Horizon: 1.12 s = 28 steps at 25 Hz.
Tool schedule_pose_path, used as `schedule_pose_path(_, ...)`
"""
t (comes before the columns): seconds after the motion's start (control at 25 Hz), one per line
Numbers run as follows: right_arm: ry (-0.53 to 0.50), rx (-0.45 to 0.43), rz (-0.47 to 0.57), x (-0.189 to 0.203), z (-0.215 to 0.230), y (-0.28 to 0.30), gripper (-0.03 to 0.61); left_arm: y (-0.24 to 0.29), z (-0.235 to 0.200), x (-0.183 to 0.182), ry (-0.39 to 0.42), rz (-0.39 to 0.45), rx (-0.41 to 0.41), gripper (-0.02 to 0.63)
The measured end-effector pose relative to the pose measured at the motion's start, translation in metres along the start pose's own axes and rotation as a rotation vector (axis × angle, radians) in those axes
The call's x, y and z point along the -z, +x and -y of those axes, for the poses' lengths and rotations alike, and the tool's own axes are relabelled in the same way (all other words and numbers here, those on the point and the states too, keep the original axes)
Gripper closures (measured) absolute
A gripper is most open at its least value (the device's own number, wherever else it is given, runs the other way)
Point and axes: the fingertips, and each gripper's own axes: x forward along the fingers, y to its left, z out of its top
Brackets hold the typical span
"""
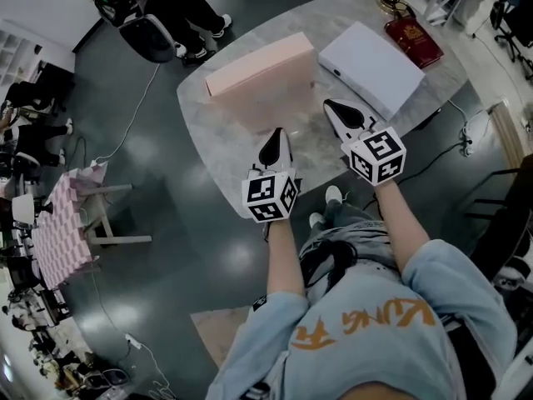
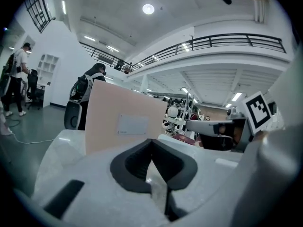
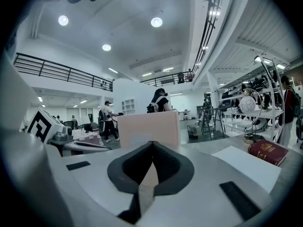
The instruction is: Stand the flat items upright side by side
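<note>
Both pairs of jaws are pressed together and empty: left gripper (image 1: 276, 136) at centre, right gripper (image 1: 333, 107) beside it. Upper centre, the pink flat cardboard box (image 1: 262, 82) already stands on edge on the grey table (image 1: 221, 144). Upper right, the white flat box (image 1: 371, 65) and red book (image 1: 414, 40) lie flat, still to do. Only the left gripper view shows the pink box's pale label (image 2: 132, 125).
</note>
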Motion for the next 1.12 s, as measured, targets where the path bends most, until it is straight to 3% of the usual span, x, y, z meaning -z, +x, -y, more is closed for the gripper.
schedule_pose_path(0.28,-0.007,0.056,-0.029,0.001,0.006,-0.030,0.577,-0.010,0.021,0.012,-0.054,-0.011,0.040,0.606)
schedule_pose_path(0.64,-0.014,0.107,-0.037,-0.004,0.043,-0.051,0.577,0.012,0.056,0.013,-0.061,-0.012,0.082,0.607)
schedule_pose_path(0.92,-0.015,0.105,-0.034,-0.006,0.103,-0.049,0.577,0.066,0.082,0.011,-0.056,-0.015,0.078,0.606)
schedule_pose_path(1.12,-0.006,0.094,-0.029,-0.019,0.173,-0.043,0.576,0.121,0.111,0.013,-0.060,-0.038,0.061,0.607)
